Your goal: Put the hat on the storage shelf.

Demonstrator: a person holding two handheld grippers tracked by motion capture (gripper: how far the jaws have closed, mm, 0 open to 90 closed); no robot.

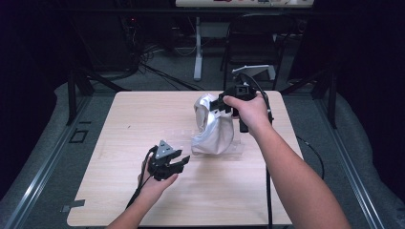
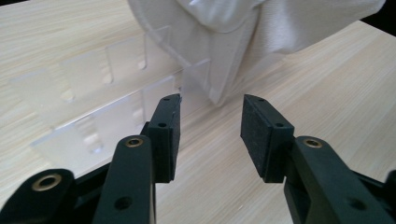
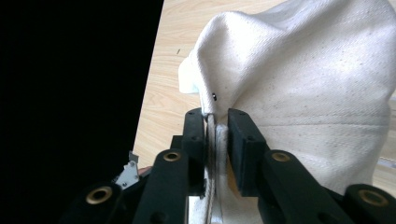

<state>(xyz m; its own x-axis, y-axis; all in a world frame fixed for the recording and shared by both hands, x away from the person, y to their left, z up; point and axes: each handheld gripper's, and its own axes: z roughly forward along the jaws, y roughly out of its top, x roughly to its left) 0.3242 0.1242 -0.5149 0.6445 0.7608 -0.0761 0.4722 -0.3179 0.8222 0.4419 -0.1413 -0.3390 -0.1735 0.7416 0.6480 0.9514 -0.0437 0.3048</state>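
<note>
While the right gripper (image 3: 215,116) pinches the soft, light cloth (image 1: 212,126) near the table's (image 1: 119,191) far edge, the left gripper (image 2: 210,105) gapes empty; grab the hem.

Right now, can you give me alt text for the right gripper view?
The right gripper pinches a fold of white cloth between its two black jaws. The cloth bulges up and to the right over a pale wooden table; darkness lies left of the table's edge.
</note>
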